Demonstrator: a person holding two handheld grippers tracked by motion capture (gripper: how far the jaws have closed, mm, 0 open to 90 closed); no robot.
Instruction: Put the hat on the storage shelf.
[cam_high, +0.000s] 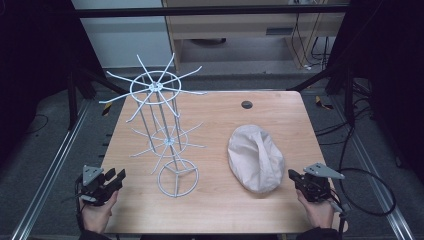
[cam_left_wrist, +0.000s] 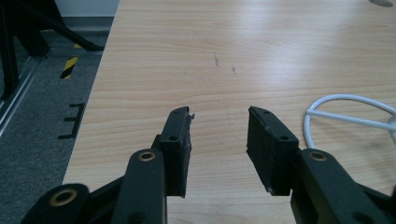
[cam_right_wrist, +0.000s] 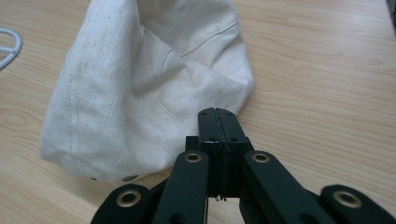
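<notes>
A white wire rack (cam_high: 162, 125) with two tiers of radiating arms stands on its ring base on the left half of the wooden surface (cam_high: 280, 107). A cream fabric hat (cam_high: 255, 157) lies crumpled to its right. The left gripper (cam_high: 119, 176) sits at the surface's near-left edge, its fingers (cam_left_wrist: 177, 144) released and apart with nothing between them. The right gripper (cam_high: 291, 174) sits just beside the hat's near edge, its fingers (cam_right_wrist: 208, 126) clenched together on nothing
</notes>
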